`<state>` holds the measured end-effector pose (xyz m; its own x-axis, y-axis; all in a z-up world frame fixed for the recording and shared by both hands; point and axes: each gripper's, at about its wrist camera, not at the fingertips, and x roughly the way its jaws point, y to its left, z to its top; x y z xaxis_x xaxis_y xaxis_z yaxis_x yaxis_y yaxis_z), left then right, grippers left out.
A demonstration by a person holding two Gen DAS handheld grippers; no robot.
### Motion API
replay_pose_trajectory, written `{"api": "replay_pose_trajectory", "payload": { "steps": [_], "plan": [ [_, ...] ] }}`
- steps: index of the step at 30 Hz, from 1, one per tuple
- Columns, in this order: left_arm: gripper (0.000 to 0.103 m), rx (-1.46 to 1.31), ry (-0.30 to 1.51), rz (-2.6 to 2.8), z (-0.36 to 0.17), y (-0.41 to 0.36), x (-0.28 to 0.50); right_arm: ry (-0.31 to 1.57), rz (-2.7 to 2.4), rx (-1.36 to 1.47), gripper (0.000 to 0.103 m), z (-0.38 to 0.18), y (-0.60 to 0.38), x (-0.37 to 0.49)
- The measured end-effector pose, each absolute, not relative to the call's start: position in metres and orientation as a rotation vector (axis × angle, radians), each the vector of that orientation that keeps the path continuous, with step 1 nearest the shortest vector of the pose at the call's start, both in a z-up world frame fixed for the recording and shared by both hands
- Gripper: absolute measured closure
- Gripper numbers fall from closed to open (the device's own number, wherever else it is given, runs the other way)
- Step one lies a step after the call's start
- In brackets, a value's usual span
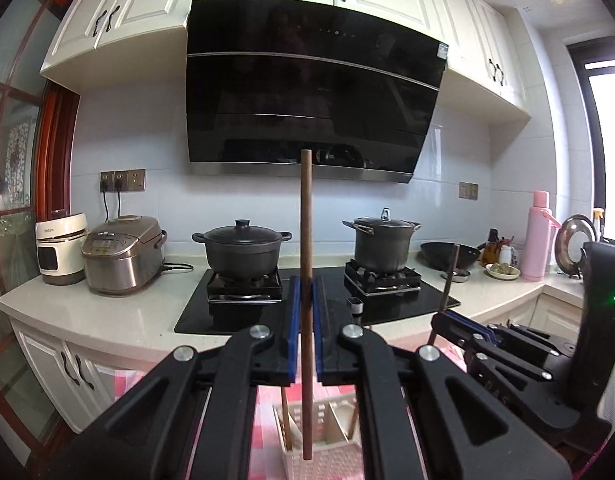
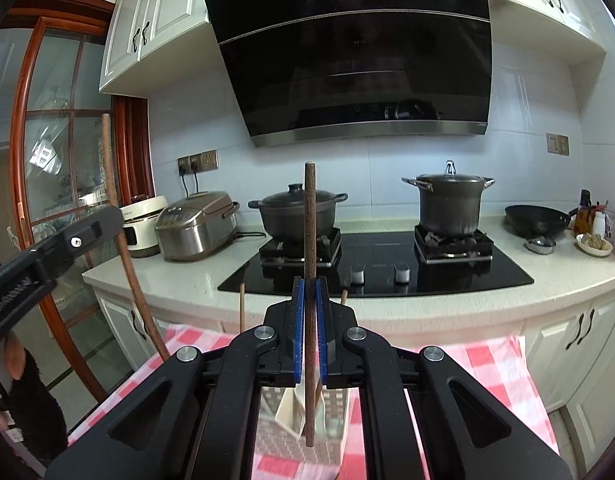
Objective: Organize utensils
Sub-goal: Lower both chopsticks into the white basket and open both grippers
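Pinching one brown stick [image 1: 306, 240] upright, the left gripper [image 1: 306, 312] is high over the basket [image 1: 327, 428]; the right gripper [image 2: 310, 312] squeezes another stick [image 2: 310, 232].

**Two chopsticks upright, basket below**

We see a dark brown wooden chopstick [image 1: 306, 240] standing upright, its lower end hanging above a pale woven utensil basket [image 1: 327, 446]. A second dark chopstick [image 2: 310, 280] stands upright too, over the same basket [image 2: 299, 436], which sits on a pink-and-white checked cloth. In the basket's compartments we make out a few lighter wooden sticks [image 1: 285, 416] leaning against the dividers.
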<state>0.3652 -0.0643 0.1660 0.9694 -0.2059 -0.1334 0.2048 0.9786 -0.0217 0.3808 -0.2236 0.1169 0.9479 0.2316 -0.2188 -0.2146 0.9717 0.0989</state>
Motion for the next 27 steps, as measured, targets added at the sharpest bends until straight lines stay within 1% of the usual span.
{"api": "replay_pose_trajectory", "payload": {
  "steps": [5,10,19,22,24,27],
  "plan": [
    [0.097,-0.041,0.184,-0.195,0.150,-0.062,0.404,0.251,0.238,0.083,0.097,0.106,-0.219,0.403],
    [0.097,-0.048,0.247,-0.197,0.122,-0.066,0.432,0.323,0.262,0.092,0.097,0.081,-0.211,0.422],
    [0.097,-0.062,0.437,-0.210,0.058,-0.062,0.464,0.463,0.255,0.087,0.096,0.035,-0.204,0.447],
    [0.097,-0.056,0.456,-0.186,0.045,-0.058,0.466,0.484,0.247,0.105,0.094,0.029,-0.210,0.451],
    [0.096,-0.052,0.449,-0.169,0.043,-0.055,0.463,0.483,0.243,0.110,0.091,0.028,-0.212,0.450],
    [0.093,-0.041,0.426,-0.150,0.046,-0.050,0.455,0.472,0.231,0.112,0.089,0.032,-0.217,0.446]
  ]
}}
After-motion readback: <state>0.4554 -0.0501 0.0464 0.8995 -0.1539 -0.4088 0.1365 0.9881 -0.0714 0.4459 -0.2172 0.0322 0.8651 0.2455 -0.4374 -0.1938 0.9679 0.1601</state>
